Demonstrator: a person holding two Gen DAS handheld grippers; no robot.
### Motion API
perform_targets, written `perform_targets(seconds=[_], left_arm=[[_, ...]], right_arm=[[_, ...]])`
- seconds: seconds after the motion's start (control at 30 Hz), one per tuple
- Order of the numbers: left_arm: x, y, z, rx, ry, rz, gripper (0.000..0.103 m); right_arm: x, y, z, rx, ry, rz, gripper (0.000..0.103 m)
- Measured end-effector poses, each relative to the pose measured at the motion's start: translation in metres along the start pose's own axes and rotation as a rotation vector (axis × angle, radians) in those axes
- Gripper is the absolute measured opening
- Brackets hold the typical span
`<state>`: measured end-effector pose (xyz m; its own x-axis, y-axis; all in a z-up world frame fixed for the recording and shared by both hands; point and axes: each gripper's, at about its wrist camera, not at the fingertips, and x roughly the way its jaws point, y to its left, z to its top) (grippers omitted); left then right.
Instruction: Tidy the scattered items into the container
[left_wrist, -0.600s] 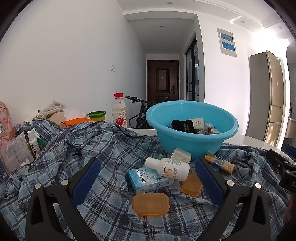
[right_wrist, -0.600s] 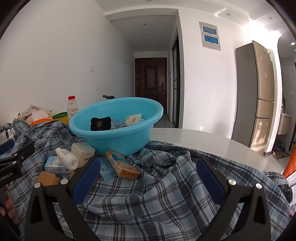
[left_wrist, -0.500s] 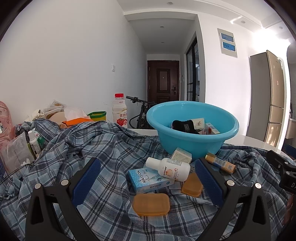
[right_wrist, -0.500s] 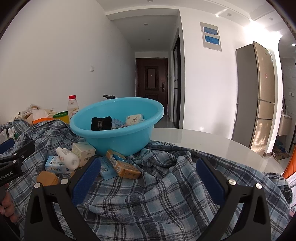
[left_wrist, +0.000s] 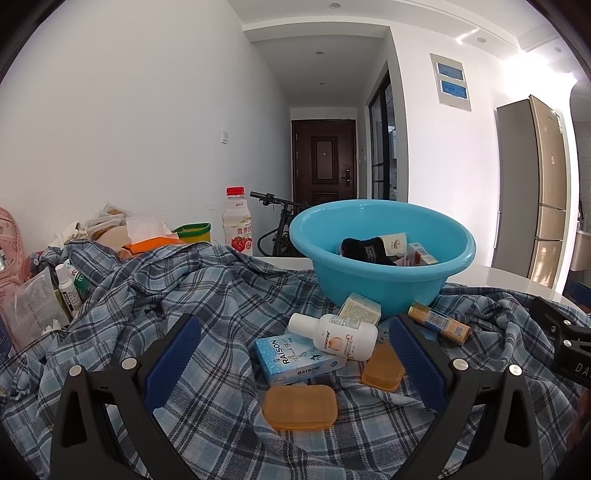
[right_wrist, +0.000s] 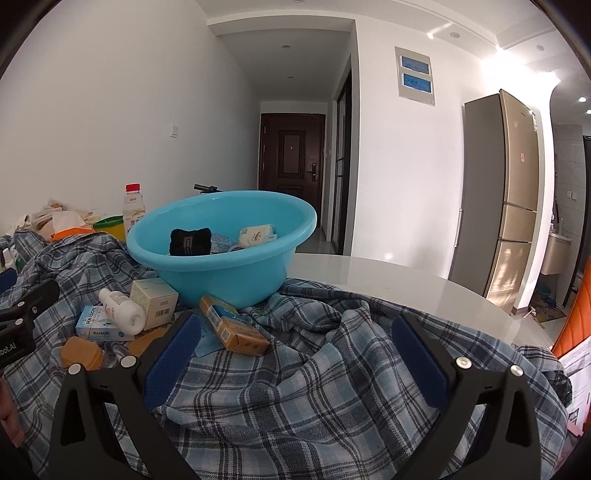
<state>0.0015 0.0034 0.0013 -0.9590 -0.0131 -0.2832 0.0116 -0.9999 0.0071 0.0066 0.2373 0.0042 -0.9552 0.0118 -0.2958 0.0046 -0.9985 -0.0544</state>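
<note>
A few bits are already dropped in the blue basin (left_wrist: 380, 295), but the white bottle (left_wrist: 338, 336), boxes and soap cases are left on the plaid cloth (left_wrist: 207, 295), both grippers (left_wrist: 293, 354) (right_wrist: 295, 354) held wide apart, empty.

White table (right_wrist: 388, 280) — rumpled plaid cloth (right_wrist: 295, 387) spread directly over it.

Right gripper (right_wrist: 295, 345) wide open, nothing between the pads, above a rumpled plaid cloth (right_wrist: 314, 387). Ahead and left, a blue basin (right_wrist: 221, 266) holding a black pouch (right_wrist: 190, 240) and small packets. Beside its base: tan box (right_wrist: 234, 330), white bottle (right_wrist: 122, 310), cream box (right_wrist: 154, 297), blue carton (right_wrist: 96, 326).
</note>
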Motion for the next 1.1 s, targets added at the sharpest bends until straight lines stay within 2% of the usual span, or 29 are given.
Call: perform_targets(seconds=[0.23, 0.37, 0.57, 0.67, 0.77, 0.97, 1.1], left_arm=[[0.000, -0.003, 0.001, 0.014, 0.001, -0.038, 0.103], [0.003, 0.000, 0.001, 0.004, 0.016, -0.093, 0.103], [0.001, 0.002, 0.002, -0.005, 0.005, -0.070, 0.103], [0.001, 0.005, 0.001, -0.029, 0.003, 0.026, 0.103], [0.002, 0.005, 0.001, -0.022, 0.004, -0.002, 0.103], [0.002, 0.001, 0.001, -0.003, 0.004, -0.041, 0.103], [0.002, -0.001, 0.001, 0.000, 0.008, -0.053, 0.103]], right_arm=[[-0.001, -0.004, 0.000, 0.023, -0.003, 0.034, 0.103], [-0.002, -0.004, 0.000, 0.023, -0.007, 0.046, 0.103], [-0.001, -0.002, 0.000, 0.011, 0.000, 0.007, 0.103], [0.003, -0.006, -0.001, 0.029, 0.024, -0.029, 0.103], [-0.002, 0.000, -0.001, -0.003, -0.008, 0.019, 0.103], [-0.001, 0.018, -0.001, -0.082, -0.008, 0.148, 0.103], [-0.003, 0.013, -0.001, -0.056, -0.008, 0.100, 0.103]])
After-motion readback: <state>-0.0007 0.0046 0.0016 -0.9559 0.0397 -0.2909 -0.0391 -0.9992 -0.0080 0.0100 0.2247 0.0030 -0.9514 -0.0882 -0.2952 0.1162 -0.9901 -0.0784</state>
